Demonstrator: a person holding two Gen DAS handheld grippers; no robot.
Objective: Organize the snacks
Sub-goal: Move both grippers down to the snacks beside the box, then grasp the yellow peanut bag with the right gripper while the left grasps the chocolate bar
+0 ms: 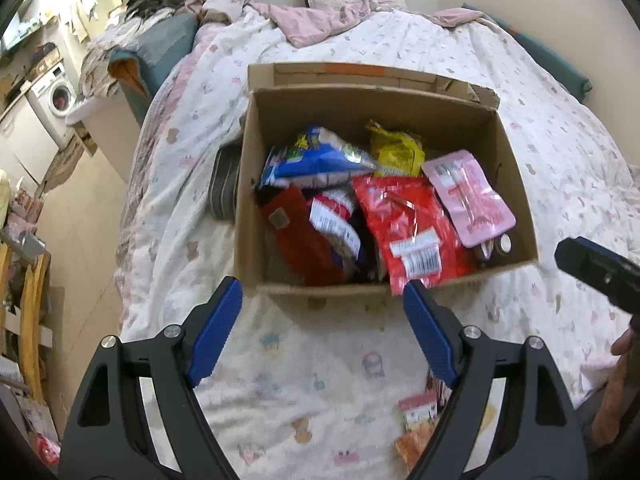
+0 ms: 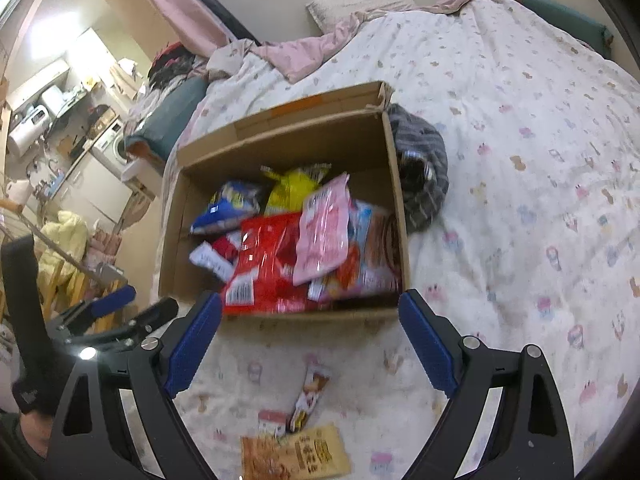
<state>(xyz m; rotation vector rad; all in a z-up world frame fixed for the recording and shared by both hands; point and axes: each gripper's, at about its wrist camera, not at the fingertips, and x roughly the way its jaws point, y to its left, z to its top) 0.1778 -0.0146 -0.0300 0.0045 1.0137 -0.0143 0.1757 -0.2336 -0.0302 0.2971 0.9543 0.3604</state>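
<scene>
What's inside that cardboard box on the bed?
The cardboard box holds snack packets: blue bag, yellow bag, red bag, pink pouch. Whatever lies beneath them is covered.

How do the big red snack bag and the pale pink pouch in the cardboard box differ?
The big red snack bag is larger and crinkled; the pale pink pouch is smaller and flatter. The red bag leans over the near wall of the brown cardboard box; the pink pouch lies further in, nearer the right wall, overlapping the red bag. Both show white barcode labels and lie on top of the pile.
</scene>
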